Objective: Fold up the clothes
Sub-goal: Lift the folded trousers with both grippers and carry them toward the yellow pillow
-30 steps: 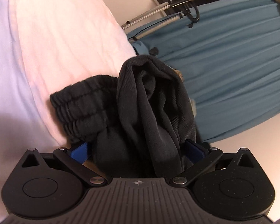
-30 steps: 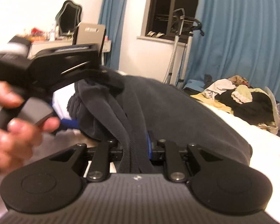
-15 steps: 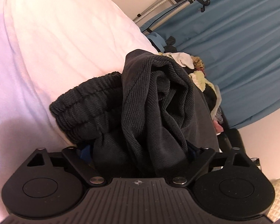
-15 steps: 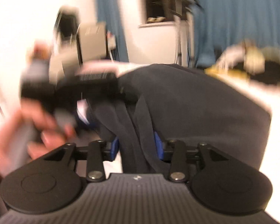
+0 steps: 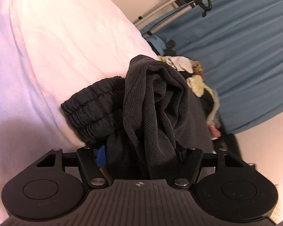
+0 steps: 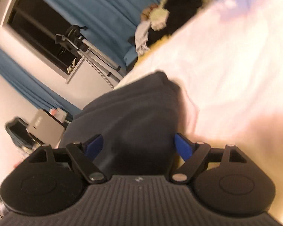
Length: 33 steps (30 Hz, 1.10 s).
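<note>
Right gripper (image 6: 139, 146) has rolled hard since a second ago: room now tilted in its view, window and curtains slanting, frame motion-blurred. Its jaws have just been opening, from pinched on a fold of the dark garment (image 6: 134, 116) to standing wide apart, blue pads (image 6: 183, 146) clear of the cloth, which still lies between them. The other gripper and the hand seen a second ago in the right wrist view are gone from that view. Left gripper (image 5: 141, 152) barely shifted; its jaws have just been closing and now clamp a thick bunch of the same dark garment (image 5: 156, 109), one blue pad (image 5: 101, 155) peeking out beside the fabric, the other hidden. Garment is charcoal, soft knit with fine diagonal rib, heavy drooping folds, plus a gathered elastic cuff or waistband (image 5: 90, 107) bulging out to the left. It rests on the bed (image 5: 56, 47), covered with a white, slightly wrinkled sheet, pinkish cast. Farther along the bed sits a pile of mixed clothes (image 5: 194, 75), white, pale yellow, black. Behind: teal pleated curtains (image 5: 245, 47), dark window (image 6: 37, 28), a garment steamer stand with ribbed hose (image 6: 79, 41), cream wall. A chair back and cluttered desk (image 6: 43, 126) show low left in the right wrist view, blurred.
</note>
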Tool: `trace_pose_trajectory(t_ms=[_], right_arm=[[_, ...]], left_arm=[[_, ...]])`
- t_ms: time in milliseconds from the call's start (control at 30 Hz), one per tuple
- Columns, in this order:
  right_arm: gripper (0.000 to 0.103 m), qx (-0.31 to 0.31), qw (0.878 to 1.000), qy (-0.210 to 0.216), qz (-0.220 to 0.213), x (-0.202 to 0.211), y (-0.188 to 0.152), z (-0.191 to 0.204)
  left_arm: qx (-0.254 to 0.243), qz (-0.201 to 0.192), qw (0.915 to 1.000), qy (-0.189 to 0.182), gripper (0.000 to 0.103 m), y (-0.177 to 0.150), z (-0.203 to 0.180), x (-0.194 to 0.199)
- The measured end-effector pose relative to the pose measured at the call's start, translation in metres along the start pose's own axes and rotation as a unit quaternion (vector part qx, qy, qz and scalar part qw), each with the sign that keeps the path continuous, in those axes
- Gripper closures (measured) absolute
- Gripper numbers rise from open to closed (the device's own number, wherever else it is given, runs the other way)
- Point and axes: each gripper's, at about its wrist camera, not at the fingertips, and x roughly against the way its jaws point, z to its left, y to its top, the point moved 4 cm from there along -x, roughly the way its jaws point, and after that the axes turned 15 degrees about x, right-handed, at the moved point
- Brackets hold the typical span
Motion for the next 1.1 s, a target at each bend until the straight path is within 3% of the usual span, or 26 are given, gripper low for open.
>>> trace_pose_trajectory(t_ms=[67,167,300,367,400,500,533,633,733,800,833,867,933,1000,1067,1100], right_arm=[[0.019,-0.021,1.0,0.018,0.003,-0.008,-0.007,-0.003],[0.018,0.003,1.0,0.009,0.008,-0.012,-0.006,0.001],[0.019,0.045,0.999,-0.015,0.002,-0.01,-0.002,0.01],[0.019,0.111,0.992,-0.057,-0.016,-0.006,0.001,0.024],[0.019,0.17,0.982,-0.076,-0.028,-0.005,-0.002,0.038],[0.019,0.343,0.929,-0.117,-0.073,0.001,-0.012,0.083],[0.019,0.401,0.904,-0.111,-0.093,0.003,-0.02,0.102],[0.016,0.52,0.846,-0.04,-0.109,0.004,-0.055,0.148],[0.014,0.643,0.761,0.019,-0.082,-0.006,-0.105,0.182],[0.014,0.718,0.692,0.011,-0.072,-0.021,-0.132,0.196],[0.014,0.735,0.675,0.006,-0.064,-0.028,-0.139,0.199],[0.014,0.745,0.666,-0.001,-0.049,-0.04,-0.143,0.199],[0.011,0.752,0.659,-0.006,-0.018,-0.061,-0.144,0.201],[0.008,0.774,0.632,0.001,0.029,-0.076,-0.16,0.207],[0.008,0.792,0.61,-0.011,0.016,-0.082,-0.168,0.21],[0.01,0.79,0.613,-0.01,0.002,-0.082,-0.167,0.211]], left_arm=[[0.024,0.013,0.9996,-0.011,0.026,0.003,0.008,0.001],[0.058,0.023,0.9977,-0.027,0.019,0.005,0.017,0.004],[0.09,0.008,0.9954,-0.032,0.011,0.007,0.025,0.017],[0.106,0.001,0.9939,-0.031,0.011,0.008,0.03,0.022],[0.114,-0.003,0.993,-0.031,0.011,0.009,0.032,0.025],[0.113,-0.007,0.9933,-0.025,0.011,0.01,0.034,0.026],[0.11,-0.01,0.9936,-0.024,0.011,0.009,0.032,0.026],[0.11,-0.016,0.9936,-0.024,0.011,0.007,0.031,0.027],[0.111,-0.019,0.9934,-0.02,0.01,0.013,0.026,0.025],[0.106,-0.014,0.9942,-0.014,0.01,0.015,0.022,0.022],[0.101,-0.015,0.9947,-0.012,0.01,0.016,0.021,0.022],[0.098,-0.017,0.995,-0.012,0.01,0.015,0.022,0.024],[0.097,-0.017,0.995,-0.012,0.009,0.016,0.021,0.024],[0.098,-0.014,0.9949,-0.016,0.008,0.017,0.022,0.024],[0.097,-0.014,0.9949,-0.023,0.007,0.017,0.021,0.026],[0.096,-0.014,0.9949,-0.027,0.006,0.016,0.021,0.027]])
